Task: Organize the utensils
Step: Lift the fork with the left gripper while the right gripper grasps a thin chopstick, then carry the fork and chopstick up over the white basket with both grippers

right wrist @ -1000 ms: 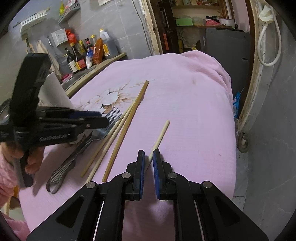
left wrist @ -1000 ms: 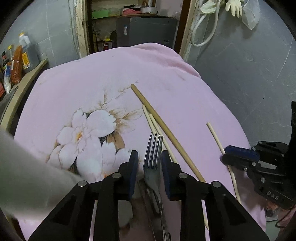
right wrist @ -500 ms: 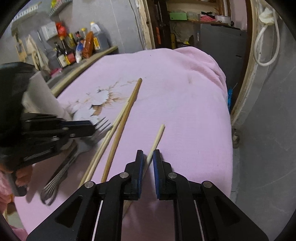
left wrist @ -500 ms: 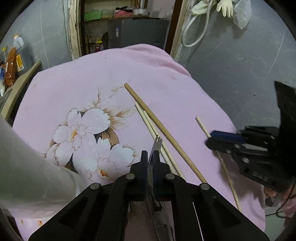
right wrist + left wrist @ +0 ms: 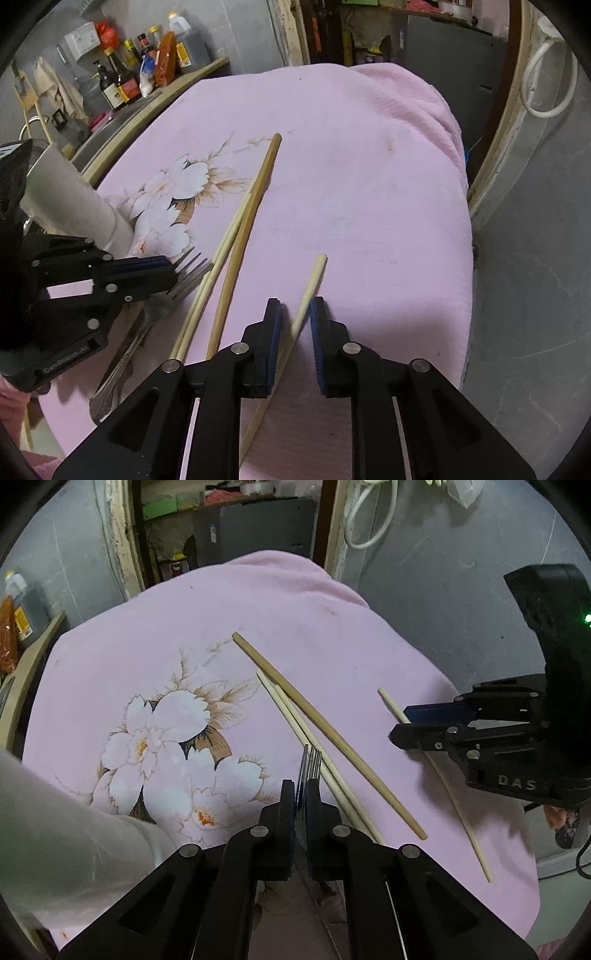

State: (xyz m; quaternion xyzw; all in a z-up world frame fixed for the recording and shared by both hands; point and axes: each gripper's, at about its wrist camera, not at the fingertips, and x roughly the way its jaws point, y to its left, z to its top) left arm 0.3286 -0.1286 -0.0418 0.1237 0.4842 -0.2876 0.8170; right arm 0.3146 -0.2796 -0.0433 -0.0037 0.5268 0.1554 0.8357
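My left gripper (image 5: 301,794) is shut on a metal fork (image 5: 311,764), its tines poking out ahead; it shows in the right wrist view (image 5: 168,267) with the fork (image 5: 188,262) and more cutlery (image 5: 122,365) below it. My right gripper (image 5: 295,314) is open, its fingers on either side of a single pale chopstick (image 5: 312,282) lying on the pink cloth (image 5: 351,184). In the left wrist view the right gripper (image 5: 402,725) sits over that chopstick (image 5: 461,812). A brown chopstick (image 5: 325,731) and two pale chopsticks (image 5: 291,716) lie side by side in the middle.
A white cylindrical holder (image 5: 70,195) stands at the left of the cloth. Sauce bottles (image 5: 147,70) line a counter beyond the table's left edge. A grey wall and floor (image 5: 535,277) drop off to the right. A doorway with shelves lies behind.
My right gripper has opened from shut and now straddles the single chopstick. My left gripper closed on the fork a second ago and stays shut on it.
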